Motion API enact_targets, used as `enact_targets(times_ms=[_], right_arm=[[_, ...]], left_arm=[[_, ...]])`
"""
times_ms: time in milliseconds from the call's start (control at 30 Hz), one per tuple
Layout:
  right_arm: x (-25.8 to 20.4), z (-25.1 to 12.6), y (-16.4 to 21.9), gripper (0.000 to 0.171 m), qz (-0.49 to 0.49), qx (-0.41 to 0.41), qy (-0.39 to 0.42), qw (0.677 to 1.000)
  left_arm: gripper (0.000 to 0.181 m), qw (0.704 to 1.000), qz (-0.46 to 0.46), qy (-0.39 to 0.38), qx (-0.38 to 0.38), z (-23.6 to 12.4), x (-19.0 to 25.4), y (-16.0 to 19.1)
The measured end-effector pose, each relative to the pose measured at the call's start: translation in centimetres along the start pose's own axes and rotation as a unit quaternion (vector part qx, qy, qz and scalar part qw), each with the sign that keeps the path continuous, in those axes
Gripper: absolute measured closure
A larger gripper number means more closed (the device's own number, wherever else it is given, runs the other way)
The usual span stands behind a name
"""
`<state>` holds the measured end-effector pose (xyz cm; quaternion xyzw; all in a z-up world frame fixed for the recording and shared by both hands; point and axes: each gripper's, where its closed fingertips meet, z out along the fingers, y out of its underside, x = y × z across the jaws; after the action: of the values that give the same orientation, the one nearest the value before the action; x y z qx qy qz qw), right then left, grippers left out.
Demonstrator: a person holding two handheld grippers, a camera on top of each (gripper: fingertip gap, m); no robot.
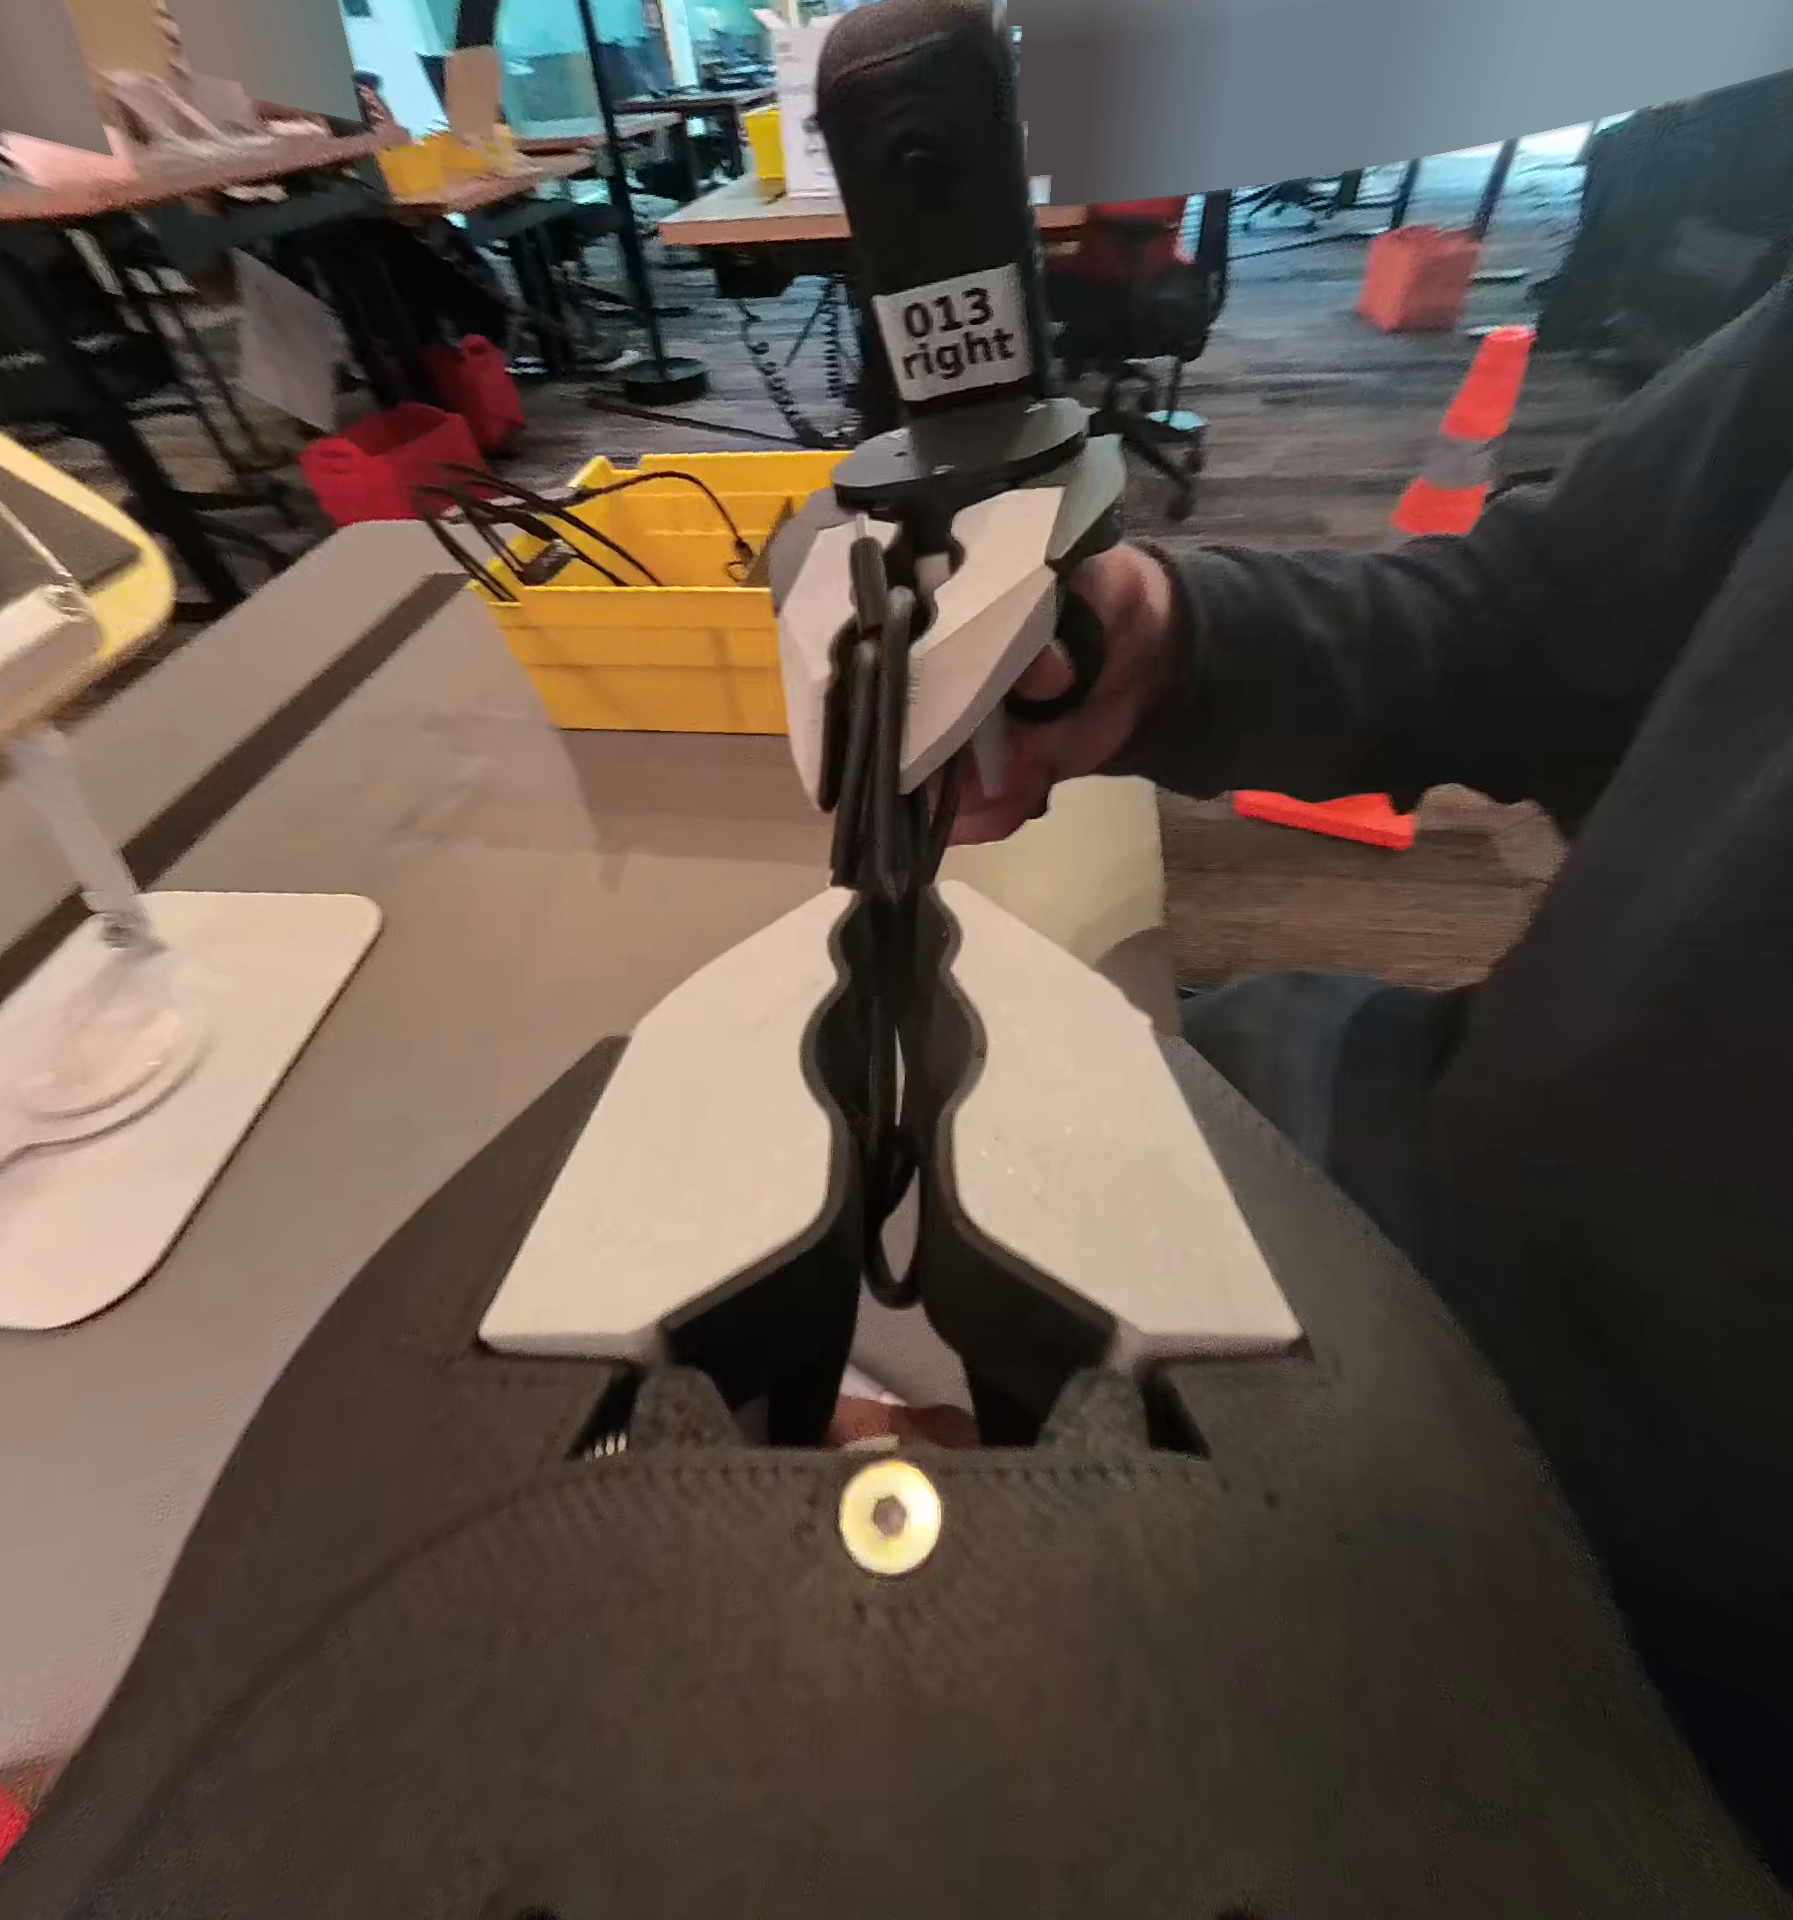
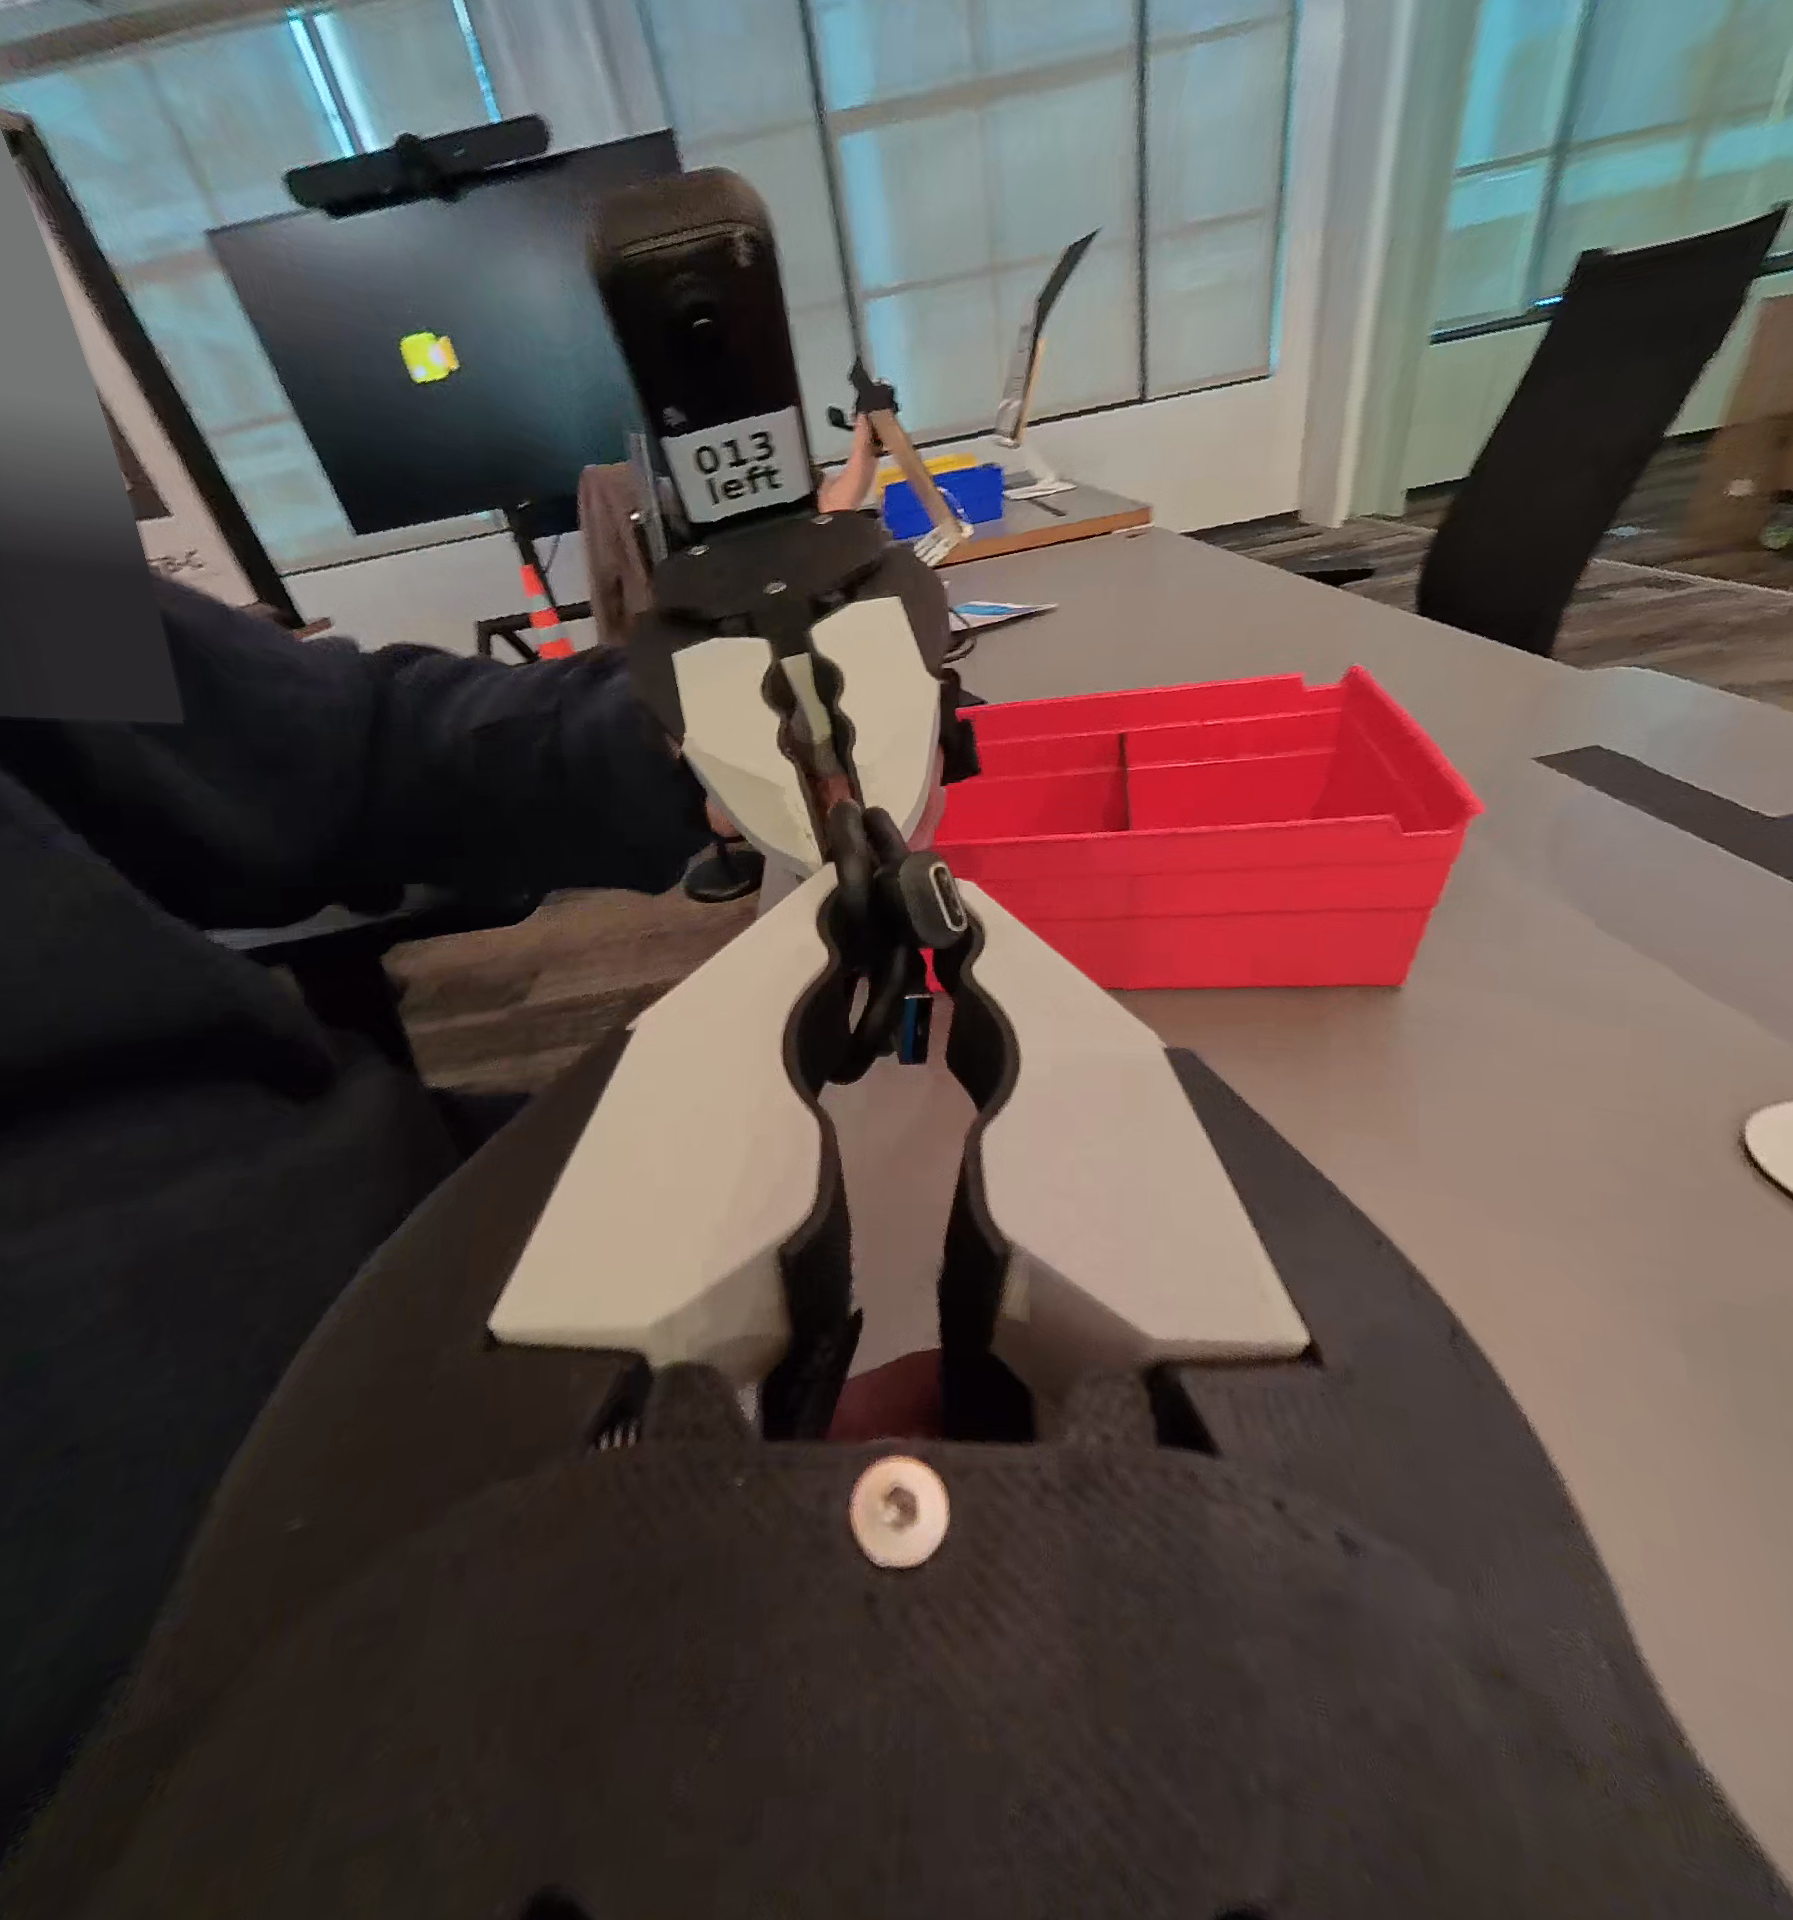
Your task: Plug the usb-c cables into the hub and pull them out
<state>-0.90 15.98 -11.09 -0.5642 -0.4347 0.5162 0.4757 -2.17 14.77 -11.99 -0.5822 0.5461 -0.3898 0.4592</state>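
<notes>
The left tool [image 1: 887, 914] and the right tool [image 2: 897, 914] meet tip to tip in the air above the near edge of the grey worktop [image 2: 1391, 1143], both clenched on one bundle of black cables [image 1: 876, 1039]. The loops run down between the left tool's fingers [image 1: 726, 1143] and hang below them. Seen from the right tool, a dark oval plug end with a slot-shaped opening [image 2: 939, 894] pokes out beside the tips, and a blue-tipped connector [image 2: 913, 1034] dangles just under it; I cannot tell which piece, if any, is the hub. A dark sleeve [image 1: 1494, 623] reaches in behind each tool.

Beyond the tools, a yellow bin [image 1: 653, 634] stands on the worktop with thin black wires spilling over its rim. On the other side sits a red bin [image 2: 1235, 862] with dividers inside. A white stand base [image 1: 144, 1091] lies flat on the worktop, well apart from the tools. Orange cones [image 1: 1474, 436] stand on the floor farther off.
</notes>
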Motion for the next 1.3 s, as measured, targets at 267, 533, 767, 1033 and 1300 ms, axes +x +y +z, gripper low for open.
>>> enact_targets(times_ms=[267, 533, 767, 1033, 1300], right_arm=[[0.9, -0.2, -0.9, 0.151, 0.021, 0.039, 0.002, 0.999], [0.8, 0.5, 1.0, 0.128, 0.038, 0.043, 0.065, 0.996], [0.5, 0.8, 0.5, 0.154, 0.080, 0.085, 0.056, 0.992], [1.3, 0.5, 0.9, 0.156, 0.055, 0.063, 0.100, 0.991], [1.1, 0.1, 0.5, 0.157, 0.002, 0.052, 0.129, 0.990]], left_arm=[[0.174, 0.995, -0.085, 0.020, 0.048, 0.1, -0.9, -0.9], [0.176, 0.980, -0.137, -0.063, 0.131, 0.5, -1.8, -1.7], [0.174, 0.977, -0.136, -0.083, 0.144, 1.4, -1.5, -1.7], [0.172, 0.981, -0.004, -0.176, 0.079, 1.2, -2.0, -1.8], [0.177, 0.978, 0.063, -0.198, 0.022, 1.8, -2.0, -1.7]])
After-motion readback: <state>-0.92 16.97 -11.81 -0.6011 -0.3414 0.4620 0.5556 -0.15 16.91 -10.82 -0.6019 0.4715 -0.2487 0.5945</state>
